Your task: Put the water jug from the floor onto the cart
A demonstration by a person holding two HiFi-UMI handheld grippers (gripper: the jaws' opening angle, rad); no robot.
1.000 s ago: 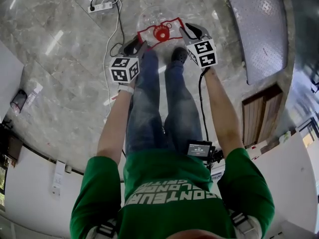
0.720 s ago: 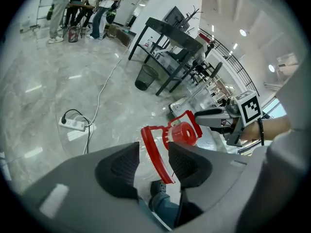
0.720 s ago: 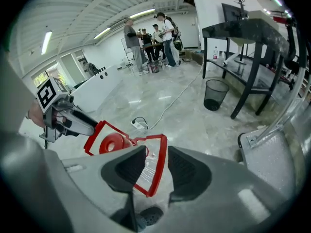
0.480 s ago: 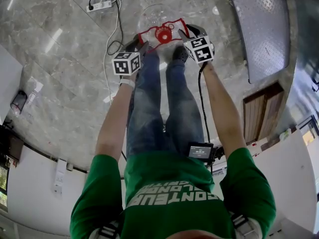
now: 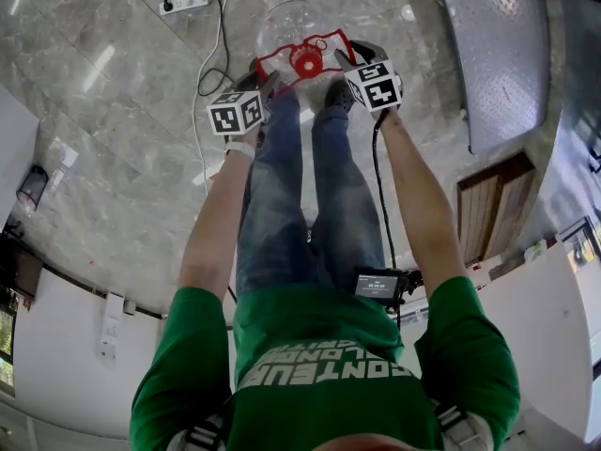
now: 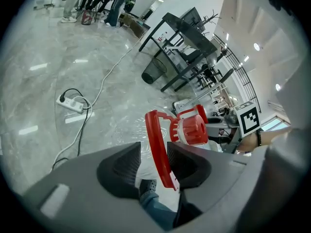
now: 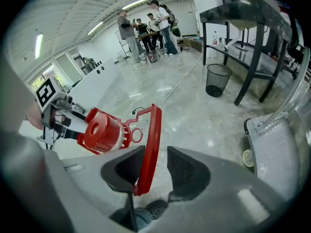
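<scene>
Compared with a second ago, both grippers sit lower and closer in on the jug's top. Their two marker cubes (image 5: 235,113) stand nearer the red handle, and the jug stands where it did.

At far left, one white power strip (image 5: 185,4) lies on the marble floor (image 5: 103,167). Its cable (image 5: 201,92) trails toward the person's shoes (image 5: 336,95), with wide open floor to its left.

The left gripper (image 5: 264,84) has its jaws closing around the left bar of the red handle (image 6: 156,144). In the left gripper view the bar lies along the right pad (image 6: 188,161), with a gap to the left pad.

In the middle, the one clear water jug (image 5: 286,22) stands on the floor just beyond the shoes, its single red cap (image 5: 305,62) uppermost.

The right gripper (image 5: 348,61) holds its jaws wide with the handle's right bar between them. The bar lies by the left pad (image 7: 125,169) and clear of the other, so nothing is clamped.

To the right, one cart (image 5: 498,54) with a textured metal deck stands apart from the jug. A strip of floor lies between the jug and the deck's near edge.
</scene>
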